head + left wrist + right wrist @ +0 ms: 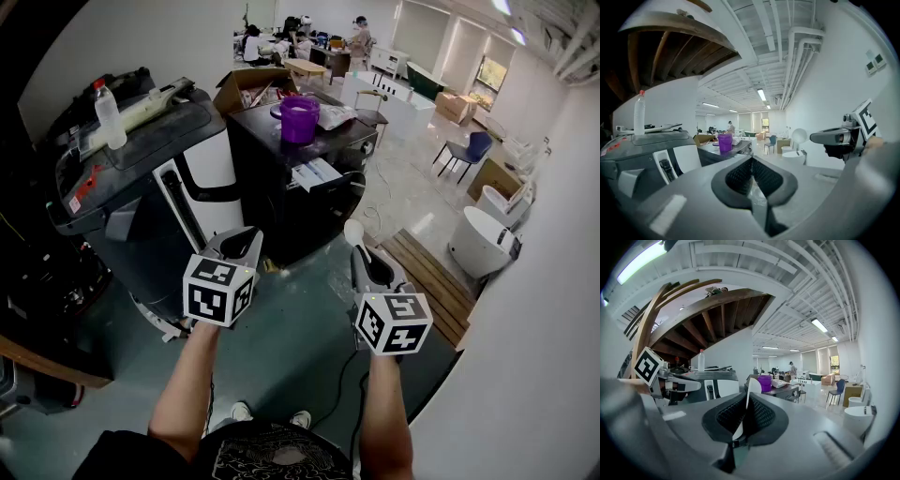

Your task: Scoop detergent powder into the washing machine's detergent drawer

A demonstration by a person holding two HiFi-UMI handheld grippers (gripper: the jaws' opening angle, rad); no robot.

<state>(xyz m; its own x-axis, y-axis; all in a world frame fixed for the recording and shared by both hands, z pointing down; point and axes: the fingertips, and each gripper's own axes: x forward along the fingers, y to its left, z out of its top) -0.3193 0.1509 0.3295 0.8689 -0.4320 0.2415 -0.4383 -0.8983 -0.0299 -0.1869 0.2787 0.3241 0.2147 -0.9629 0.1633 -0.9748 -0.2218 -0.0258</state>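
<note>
R gripper (746, 405): jaws clamped on the handle of a white spoon (752, 386), bowl up past the tips. L gripper (752, 163): jaws pressed together, nothing betw. them. Both are held out in front on bare forearms, side by side, apart, marker cubes facing back at the person. Ahead stands a black machine (272, 187) w/ a purple tub (299, 119) on top and a pale tray (315, 173) jutting from its upper front. Left of it is a grey machine (141, 173) w/ a bottle (109, 114) upright on its lid.
</note>
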